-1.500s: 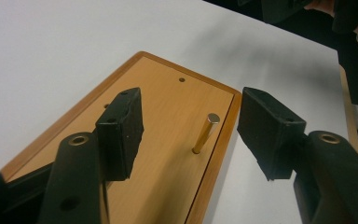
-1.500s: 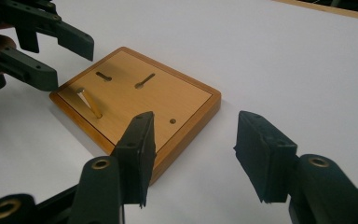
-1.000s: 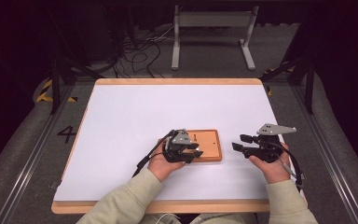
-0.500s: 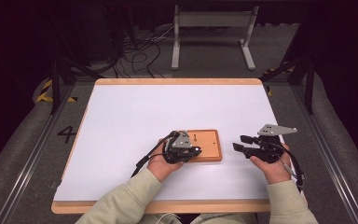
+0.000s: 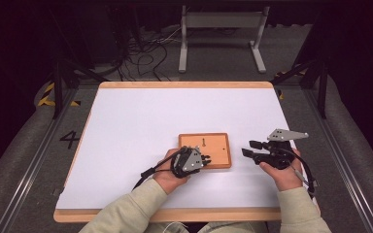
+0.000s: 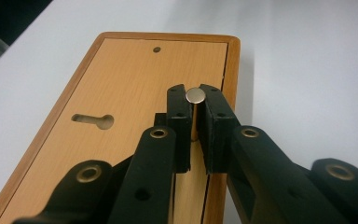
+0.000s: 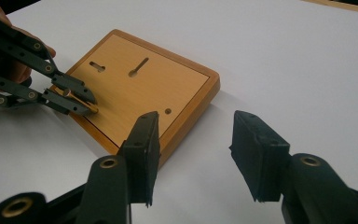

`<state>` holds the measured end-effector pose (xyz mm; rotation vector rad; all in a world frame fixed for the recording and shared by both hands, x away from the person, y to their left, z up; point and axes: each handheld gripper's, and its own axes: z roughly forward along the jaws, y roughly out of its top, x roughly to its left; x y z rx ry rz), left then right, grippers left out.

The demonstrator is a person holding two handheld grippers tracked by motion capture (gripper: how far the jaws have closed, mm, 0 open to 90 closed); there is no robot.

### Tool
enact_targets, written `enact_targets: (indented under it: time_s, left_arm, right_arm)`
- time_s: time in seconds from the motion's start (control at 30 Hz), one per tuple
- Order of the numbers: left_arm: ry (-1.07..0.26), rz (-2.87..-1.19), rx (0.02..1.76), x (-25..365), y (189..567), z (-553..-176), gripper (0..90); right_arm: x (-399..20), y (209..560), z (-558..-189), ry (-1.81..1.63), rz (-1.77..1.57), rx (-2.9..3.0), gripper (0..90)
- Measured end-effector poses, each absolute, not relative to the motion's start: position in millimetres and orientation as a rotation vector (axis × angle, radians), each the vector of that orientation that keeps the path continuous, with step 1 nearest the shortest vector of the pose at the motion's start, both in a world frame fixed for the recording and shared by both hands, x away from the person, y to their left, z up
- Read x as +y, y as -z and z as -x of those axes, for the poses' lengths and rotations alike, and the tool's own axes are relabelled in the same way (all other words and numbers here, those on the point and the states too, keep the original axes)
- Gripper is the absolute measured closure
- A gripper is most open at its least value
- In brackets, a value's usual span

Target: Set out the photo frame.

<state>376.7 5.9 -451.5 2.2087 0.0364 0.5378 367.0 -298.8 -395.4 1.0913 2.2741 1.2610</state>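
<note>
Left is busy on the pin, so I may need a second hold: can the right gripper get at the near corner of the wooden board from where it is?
Probably yes. The right gripper stands open beside the wooden board, its corner just ahead on bare table. The left gripper clamps the metal pin at the opposite edge.

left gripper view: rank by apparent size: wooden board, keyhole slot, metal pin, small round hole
1. wooden board, by far the largest.
2. keyhole slot.
3. metal pin, clamped between the left gripper jaws; only its round end and a sliver of shaft show.
4. small round hole, though it lies farthest from the camera.
</note>
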Motion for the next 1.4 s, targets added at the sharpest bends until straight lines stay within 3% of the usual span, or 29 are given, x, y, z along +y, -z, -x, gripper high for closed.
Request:
enact_targets:
  time_s: [0.23, 0.53, 0.87, 1.4]
  left_arm:
    - [-0.667, -2.204, -0.031, 4.4, 455.8, -363.2, 83.6]
    - [-0.726, -2.205, -0.052, 3.4, 458.2, -356.7, 83.9]
    - [-0.724, -2.209, -0.035, 3.0, 461.2, -357.0, 84.2]
    - [-0.765, -2.209, -0.054, 1.5, 462.7, -351.4, 84.2]
  right_arm:
    - [-296.1, 392.6, -366.6, -1.262, -1.074, 2.281, 52.3]
    - [-294.0, 389.7, -367.3, -1.281, -1.068, 2.278, 51.8]
    - [-281.9, 378.7, -394.6, -1.225, -1.14, 2.445, 33.5]
    - [-246.9, 399.2, -444.4, -1.176, -1.252, 2.621, 23.8]
